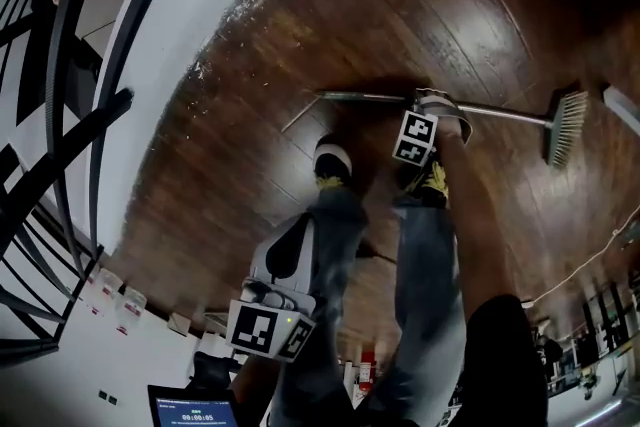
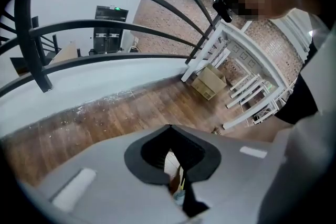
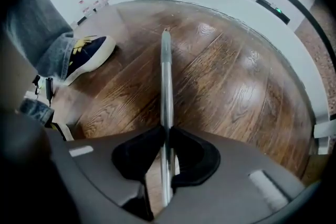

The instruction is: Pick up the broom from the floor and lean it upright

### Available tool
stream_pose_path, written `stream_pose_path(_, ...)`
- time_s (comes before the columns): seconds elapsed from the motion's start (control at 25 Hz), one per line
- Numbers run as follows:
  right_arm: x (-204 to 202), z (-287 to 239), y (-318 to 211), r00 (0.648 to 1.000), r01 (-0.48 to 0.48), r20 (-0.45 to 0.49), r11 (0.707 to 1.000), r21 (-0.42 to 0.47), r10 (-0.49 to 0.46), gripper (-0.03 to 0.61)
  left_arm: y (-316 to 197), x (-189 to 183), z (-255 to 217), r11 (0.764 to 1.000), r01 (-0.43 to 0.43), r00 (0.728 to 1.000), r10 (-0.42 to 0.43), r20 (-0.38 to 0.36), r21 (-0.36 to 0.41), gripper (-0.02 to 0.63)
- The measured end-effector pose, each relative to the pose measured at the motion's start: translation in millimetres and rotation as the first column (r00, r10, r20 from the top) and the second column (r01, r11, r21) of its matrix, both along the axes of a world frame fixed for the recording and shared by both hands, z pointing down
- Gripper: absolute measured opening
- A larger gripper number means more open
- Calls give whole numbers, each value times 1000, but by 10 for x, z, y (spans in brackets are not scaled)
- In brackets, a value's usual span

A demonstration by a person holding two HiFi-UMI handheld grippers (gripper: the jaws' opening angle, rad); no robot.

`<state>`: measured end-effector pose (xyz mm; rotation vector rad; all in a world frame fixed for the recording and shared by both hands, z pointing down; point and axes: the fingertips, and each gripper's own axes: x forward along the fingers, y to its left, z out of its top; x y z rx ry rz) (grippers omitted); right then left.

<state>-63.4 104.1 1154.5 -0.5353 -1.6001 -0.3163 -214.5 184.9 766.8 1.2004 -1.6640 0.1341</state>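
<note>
The broom lies flat on the dark wooden floor: a thin metal handle [image 1: 500, 113] and a bristle head [image 1: 566, 125] at the right. My right gripper [image 1: 430, 103] points straight down over the handle's middle. In the right gripper view the handle [image 3: 166, 76] runs up between the jaws, and my right gripper [image 3: 166, 131] is shut on it with both pads against the metal. My left gripper [image 2: 169, 128] hangs lower left by the person's leg, its marker cube [image 1: 265, 330] showing; its jaws meet with nothing between them.
A black curved stair railing [image 1: 90, 115] and a white curved base [image 1: 190, 15] stand at the left. The person's shoes [image 1: 332, 160] [image 1: 430, 180] are just behind the handle. A white cable [image 1: 590, 260] trails at the right. A cardboard box [image 2: 208, 83] sits by white frames.
</note>
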Motion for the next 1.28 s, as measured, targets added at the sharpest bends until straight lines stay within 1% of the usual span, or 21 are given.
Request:
stream_pose_path(0.04,-24,-42,-17,1000,-20,15,1000,3,20,78,3,21,7,1000,-8,1000,8,4,-3,18)
stream_pose_path(0.12,-113,-291,-140,992,-93,83,996,8,92,80,-23,76,-49,1000,-26,1000,26,13,-3,18)
stream_pose_path(0.16,-154,-525,-220,984,-124,128,992,-3,123,80,-69,117,-144,999,-35,999,35,15,0,18)
stream_pose_path(0.24,-173,-1190,-442,956,-181,223,982,-51,188,80,-275,251,-494,998,-60,998,60,18,6,18)
stream_pose_path(0.36,-111,-2345,-1058,890,-284,347,955,-90,297,79,-843,445,-1207,991,-120,993,119,18,66,18)
stream_pose_path(0.4,-123,-2652,-1261,859,-332,382,939,-89,340,78,-999,446,-1399,984,-149,989,148,23,99,18)
stream_pose_path(0.44,-152,-2903,-1441,821,-393,415,916,-87,392,77,-1109,416,-1547,974,-184,983,182,32,133,18)
stream_pose_path(0.48,-182,-3114,-1604,774,-463,445,882,-86,450,77,-1181,373,-1667,961,-223,975,218,45,165,18)
stream_pose_path(0.52,-194,-3304,-1762,717,-539,474,838,-89,511,77,-1229,331,-1777,945,-263,965,256,61,195,18)
stream_pose_path(0.56,-180,-3484,-1928,650,-613,501,784,-98,571,77,-1271,303,-1894,926,-302,953,291,82,224,18)
stream_pose_path(0.64,-48,-3853,-2314,497,-739,543,658,-145,677,77,-1410,322,-2185,888,-369,929,347,126,274,18)
stream_pose_path(0.72,216,-4229,-2772,318,-827,567,514,-225,760,77,-1647,442,-2532,855,-419,908,390,154,305,18)
stream_pose_path(0.8,585,-4521,-3234,130,-880,564,357,-313,815,77,-1879,642,-2802,831,-453,891,421,168,324,18)
stream_pose_path(0.88,1003,-4694,-3644,-41,-897,546,210,-388,837,78,-2049,906,-2918,813,-476,879,444,173,336,18)
stream_pose_path(0.92,1186,-4745,-3811,-113,-896,538,148,-418,835,77,-2111,1032,-2927,806,-486,874,454,174,337,18)
stream_pose_path(0.96,1335,-4776,-3947,-175,-892,532,95,-442,829,78,-2165,1137,-2924,802,-497,868,465,175,333,18)
stream_pose_path(1.0,1449,-4791,-4055,-227,-886,526,51,-461,819,78,-2208,1224,-2914,799,-505,863,475,173,325,18)
stream_pose_path(1.04,1530,-4801,-4145,-266,-879,523,19,-476,810,78,-2238,1299,-2899,798,-512,859,484,168,317,18)
stream_pose_path(1.08,1583,-4816,-4223,-292,-874,524,-1,-486,800,78,-2256,1369,-2881,798,-516,856,490,163,312,18)
stream_pose_path(1.12,1611,-4835,-4287,-305,-871,529,-8,-491,792,78,-2267,1431,-2863,798,-520,854,496,157,306,18)
stream_pose_path(1.28,1593,-4898,-4410,-323,-865,550,-4,-502,770,78,-2295,1549,-2814,795,-534,845,513,150,289,18)
